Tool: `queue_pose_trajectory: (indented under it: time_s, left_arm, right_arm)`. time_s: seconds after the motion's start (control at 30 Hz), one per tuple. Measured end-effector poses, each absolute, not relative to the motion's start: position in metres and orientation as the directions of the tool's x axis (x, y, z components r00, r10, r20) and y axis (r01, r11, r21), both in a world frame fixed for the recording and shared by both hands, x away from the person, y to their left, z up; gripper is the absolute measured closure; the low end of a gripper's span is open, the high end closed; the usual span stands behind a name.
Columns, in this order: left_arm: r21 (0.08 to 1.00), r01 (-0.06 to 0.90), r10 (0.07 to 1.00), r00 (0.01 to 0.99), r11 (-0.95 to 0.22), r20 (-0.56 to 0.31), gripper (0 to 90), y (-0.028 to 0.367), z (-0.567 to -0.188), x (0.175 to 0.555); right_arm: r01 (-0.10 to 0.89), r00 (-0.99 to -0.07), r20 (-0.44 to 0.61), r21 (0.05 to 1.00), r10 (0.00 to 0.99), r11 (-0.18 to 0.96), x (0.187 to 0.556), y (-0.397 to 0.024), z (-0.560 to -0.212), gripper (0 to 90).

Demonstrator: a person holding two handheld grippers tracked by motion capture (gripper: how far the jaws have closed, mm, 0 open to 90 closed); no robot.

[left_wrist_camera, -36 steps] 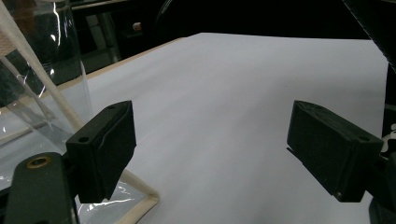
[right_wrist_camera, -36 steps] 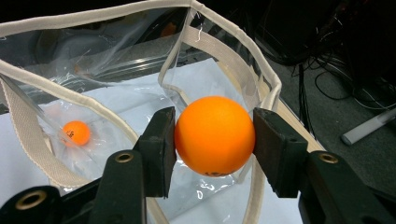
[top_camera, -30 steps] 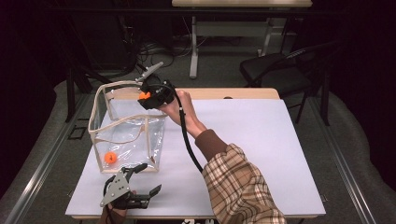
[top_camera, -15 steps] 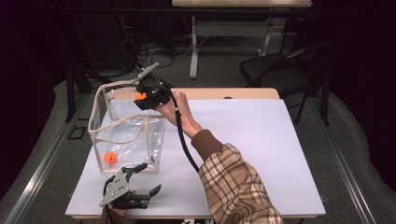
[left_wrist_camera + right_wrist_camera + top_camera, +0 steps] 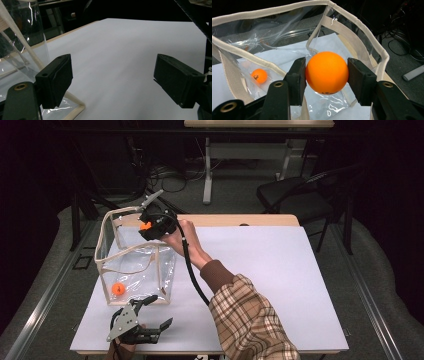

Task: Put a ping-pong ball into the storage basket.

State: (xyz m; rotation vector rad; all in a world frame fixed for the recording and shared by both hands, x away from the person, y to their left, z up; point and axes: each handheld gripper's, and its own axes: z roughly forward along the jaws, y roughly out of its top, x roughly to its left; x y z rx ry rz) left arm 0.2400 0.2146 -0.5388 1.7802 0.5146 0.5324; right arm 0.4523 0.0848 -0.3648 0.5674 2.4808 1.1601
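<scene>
I have the right gripper clamped on an orange ball, both pads pressed against its sides, and in the right gripper view it hangs above the open mouth of the clear bag. In the high view the right gripper sits at the bag's 12 o'clock rim, up at the far left of the table, with the person's right hand wrapped around it and a plaid sleeve trailing back toward 6 o'clock.

A second orange ball lies on the bottom of the bag, toward its near-left corner; in the right gripper view I see that same ball at about 9 o'clock from the held one, lower down behind the plastic wall.

The clear bag stands upright on the white table top, its cream-coloured trim holding the mouth open.

My left gripper rests near the table's front edge, at about 6 o'clock from the bag and just beside its near wall. Its jaws stand wide apart with nothing between them; in the left gripper view bare table shows between the two pads, and the bag's corner sits at 8 o'clock
</scene>
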Motion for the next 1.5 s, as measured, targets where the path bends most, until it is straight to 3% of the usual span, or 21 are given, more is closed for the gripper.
queue_pose_trajectory:
  time_s: [1.5]
  left_arm:
    - [0.967, 0.072, 0.59, 0.802, -0.245, 0.09, 15.5, 0.216, -0.538, 0.239]
  right_arm:
    - [0.183, -0.89, -0.13, 0.777, 0.437, 0.603, 0.442, 0.144, -0.376, 50.4]
